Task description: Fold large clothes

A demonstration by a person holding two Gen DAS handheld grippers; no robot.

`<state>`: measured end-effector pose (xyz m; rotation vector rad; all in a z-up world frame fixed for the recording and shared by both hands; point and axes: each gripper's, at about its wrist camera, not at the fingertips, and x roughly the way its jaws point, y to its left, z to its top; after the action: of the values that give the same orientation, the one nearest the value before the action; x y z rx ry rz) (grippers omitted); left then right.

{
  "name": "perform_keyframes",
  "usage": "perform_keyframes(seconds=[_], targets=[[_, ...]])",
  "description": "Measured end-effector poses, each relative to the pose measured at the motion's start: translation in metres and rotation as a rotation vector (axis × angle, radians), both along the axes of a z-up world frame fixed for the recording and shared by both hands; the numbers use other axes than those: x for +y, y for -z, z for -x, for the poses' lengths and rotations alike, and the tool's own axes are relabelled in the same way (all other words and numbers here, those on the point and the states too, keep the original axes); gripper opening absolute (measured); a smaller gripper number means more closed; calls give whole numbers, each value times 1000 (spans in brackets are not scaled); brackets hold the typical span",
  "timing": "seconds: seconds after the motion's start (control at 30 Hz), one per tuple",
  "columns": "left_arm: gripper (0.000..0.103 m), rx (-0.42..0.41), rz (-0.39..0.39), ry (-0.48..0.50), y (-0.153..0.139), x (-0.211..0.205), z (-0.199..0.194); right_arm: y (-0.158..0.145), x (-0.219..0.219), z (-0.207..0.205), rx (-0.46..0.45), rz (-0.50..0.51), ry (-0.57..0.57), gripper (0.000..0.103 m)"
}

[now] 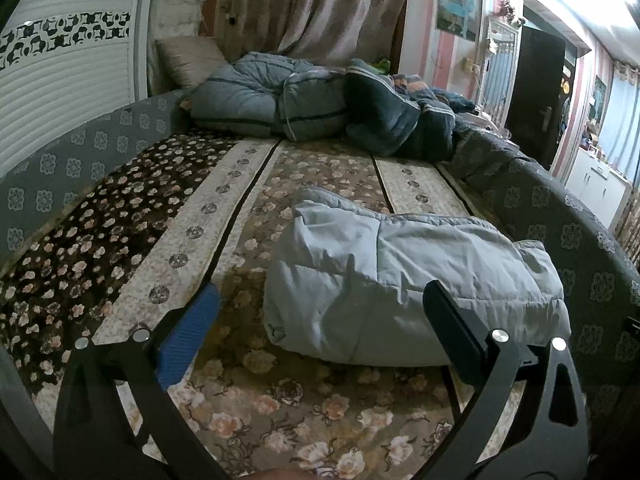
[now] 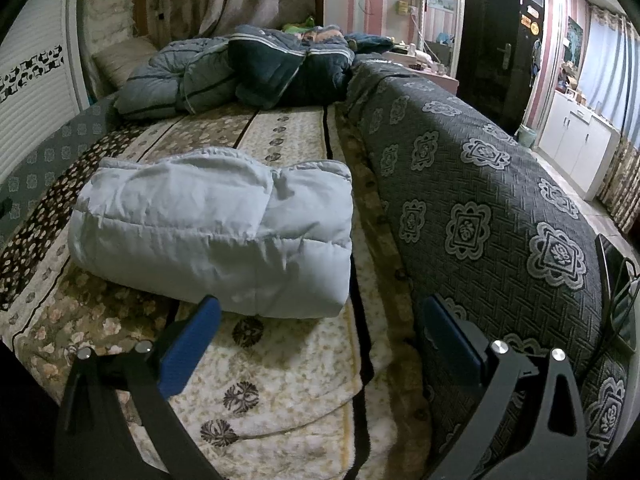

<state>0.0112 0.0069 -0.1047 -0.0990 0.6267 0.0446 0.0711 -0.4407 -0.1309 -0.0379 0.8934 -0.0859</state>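
On a floral bed cover (image 1: 224, 216), the left gripper (image 1: 320, 304) hovers wide open and empty, its right finger in front of a folded pale-blue padded coat (image 1: 400, 272) lying near the bed's right side. The right gripper (image 2: 320, 316) hangs equally open, holding nothing, just short of the coat's near edge. The puffy bundle looks light, soft and springy; its near folded edge seems the surest hold. Dark quilts (image 2: 248, 68) lie piled far behind.
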Motion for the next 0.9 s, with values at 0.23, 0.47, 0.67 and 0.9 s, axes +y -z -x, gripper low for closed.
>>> perform_keyframes(seconds=[0.23,0.47,0.67,0.9], targets=[[100,9,4,-9,1,-1,1,0,0,0,-3,-6,9,101],[100,15,8,-13,2,-1,0,-1,0,1,-1,-5,11,101],[100,18,11,-15,2,1,-1,-1,0,1,-1,-5,11,101],[100,27,15,-20,2,3,0,0,-1,1,1,-3,13,101]])
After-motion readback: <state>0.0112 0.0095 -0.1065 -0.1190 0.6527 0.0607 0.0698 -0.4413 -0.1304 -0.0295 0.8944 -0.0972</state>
